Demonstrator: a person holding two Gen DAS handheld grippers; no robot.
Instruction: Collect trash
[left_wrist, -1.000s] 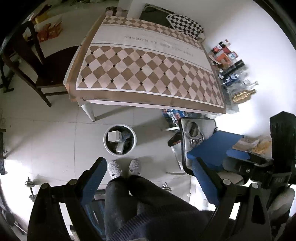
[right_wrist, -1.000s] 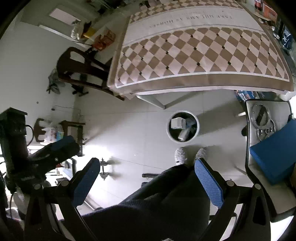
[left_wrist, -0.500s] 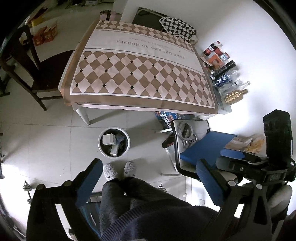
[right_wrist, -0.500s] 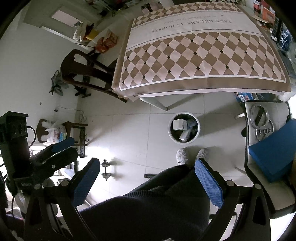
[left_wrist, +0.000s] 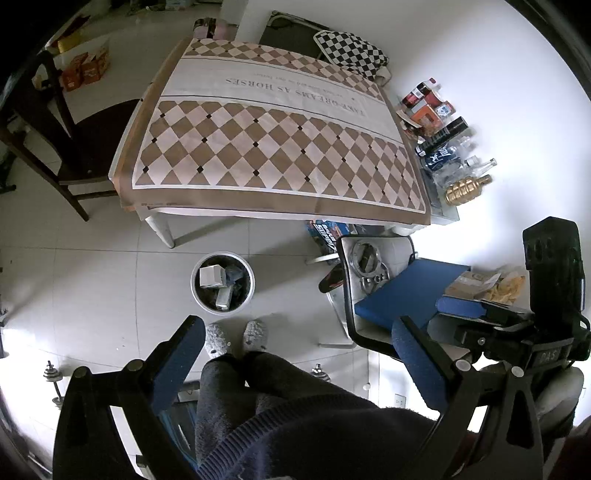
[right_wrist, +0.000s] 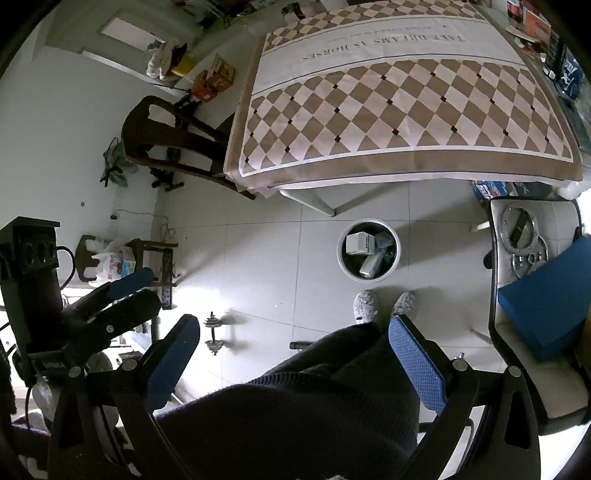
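Blue-padded fingers of left gripper (left_wrist: 295, 354) and right gripper (right_wrist: 295, 350) spread, empty; trash bin (left_wrist: 222, 282) filled, desk (left_wrist: 280, 147) cleared.

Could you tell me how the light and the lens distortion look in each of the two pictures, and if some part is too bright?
Left wrist view: strong fisheye bends the table; the white wall at the right is washed out; corners are black. Right wrist view: the same bending; a glare patch lies on the floor tiles near the dumbbell; the trash bin stays sharp and evenly lit.
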